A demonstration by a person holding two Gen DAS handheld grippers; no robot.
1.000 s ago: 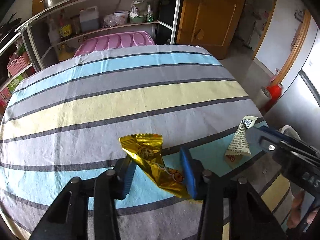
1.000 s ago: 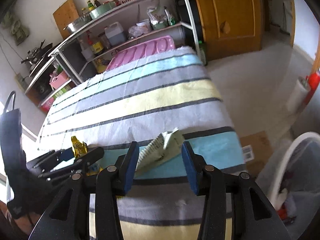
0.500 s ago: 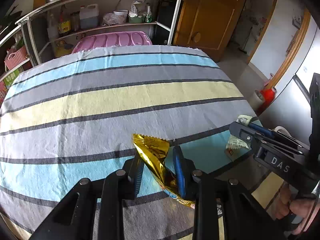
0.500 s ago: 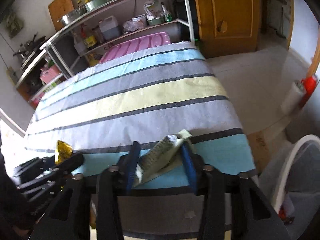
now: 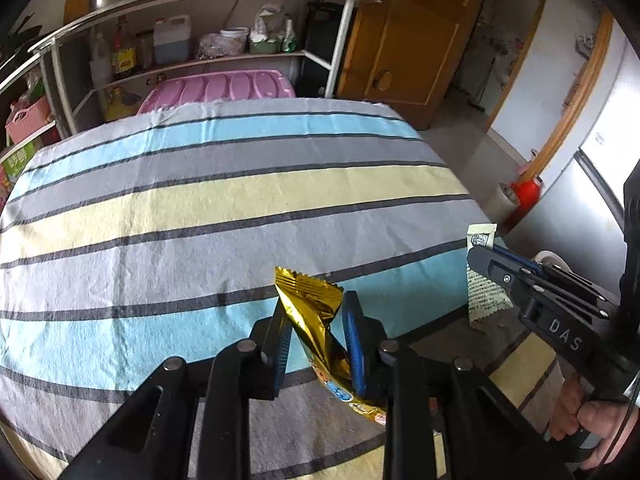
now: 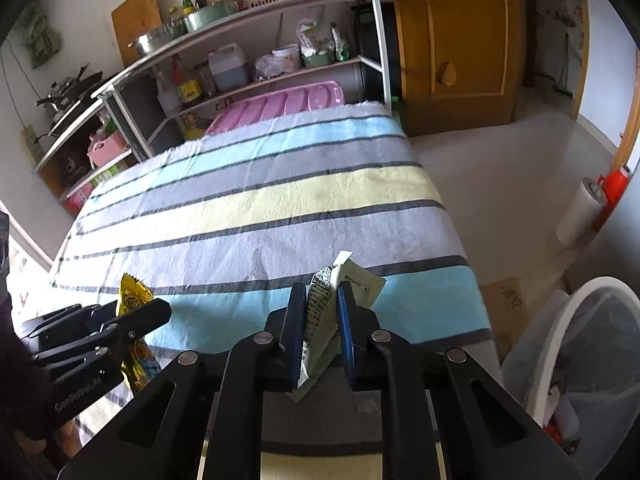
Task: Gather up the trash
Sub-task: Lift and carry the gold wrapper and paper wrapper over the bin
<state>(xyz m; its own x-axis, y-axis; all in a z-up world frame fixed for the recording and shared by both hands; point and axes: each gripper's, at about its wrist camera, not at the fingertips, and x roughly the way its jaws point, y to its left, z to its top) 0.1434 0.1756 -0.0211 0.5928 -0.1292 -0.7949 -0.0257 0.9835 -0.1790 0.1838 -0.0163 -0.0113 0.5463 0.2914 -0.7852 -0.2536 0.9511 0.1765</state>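
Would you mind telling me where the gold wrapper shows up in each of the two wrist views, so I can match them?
Left wrist view: the gold wrapper sits low centre, pinched between the left gripper as its jaws close.
Right wrist view: the gold wrapper is at the lower left edge, sticking up from that same gripper.
Shared landmark: the pink tub beyond the far end of the striped tablecloth.

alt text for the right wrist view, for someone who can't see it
The right gripper, jaws closing, pinches a pale green printed wrapper over a striped tablecloth. At lower left, the left gripper grips a gold wrapper; a white bin stands at lower right.
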